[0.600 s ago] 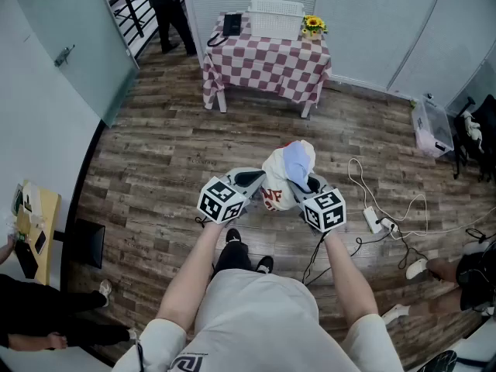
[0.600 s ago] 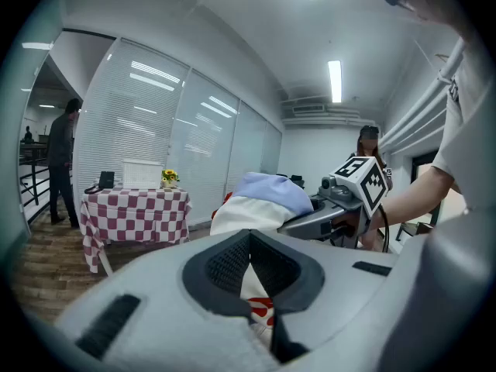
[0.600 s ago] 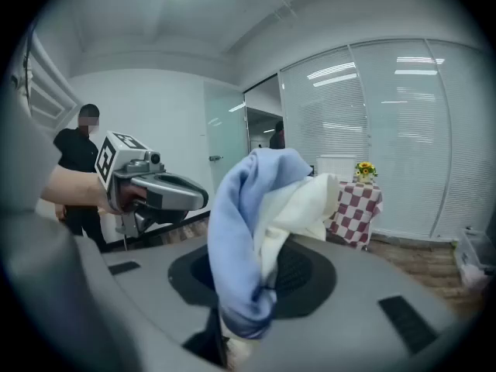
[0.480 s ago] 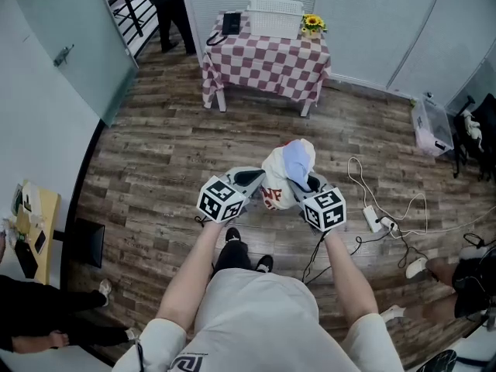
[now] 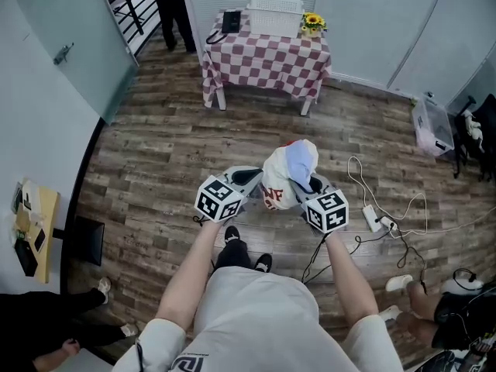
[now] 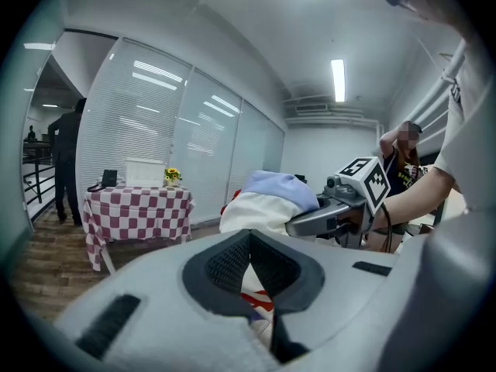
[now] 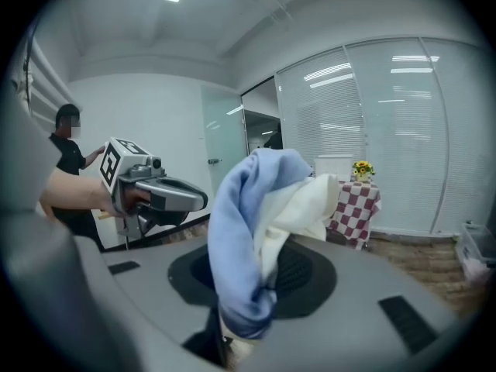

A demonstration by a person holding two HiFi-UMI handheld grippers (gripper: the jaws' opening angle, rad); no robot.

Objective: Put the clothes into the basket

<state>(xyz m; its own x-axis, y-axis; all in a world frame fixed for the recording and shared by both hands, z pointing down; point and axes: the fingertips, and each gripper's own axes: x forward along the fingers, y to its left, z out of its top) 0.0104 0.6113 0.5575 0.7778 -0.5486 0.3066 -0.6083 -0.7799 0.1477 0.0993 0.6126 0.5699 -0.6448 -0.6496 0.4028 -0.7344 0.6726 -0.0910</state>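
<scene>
The right gripper (image 7: 232, 320) is pinching a blue and cream fold of the clothes (image 7: 252, 223) between its jaws. The left gripper (image 6: 262, 304) is clamping the white, red-printed part of the same bundle. The bundle is hanging between both grippers, above the wooden floor (image 5: 155, 169). The white basket (image 5: 275, 18) is standing well apart on the checked-cloth counter (image 5: 267, 68), beside the sunflowers (image 5: 313, 24) and a telephone (image 5: 231, 23). Judgement: carrying is in hand; the next move calls for approaching the counter, raising the bundle over the basket rim, then spreading both jaws.
</scene>
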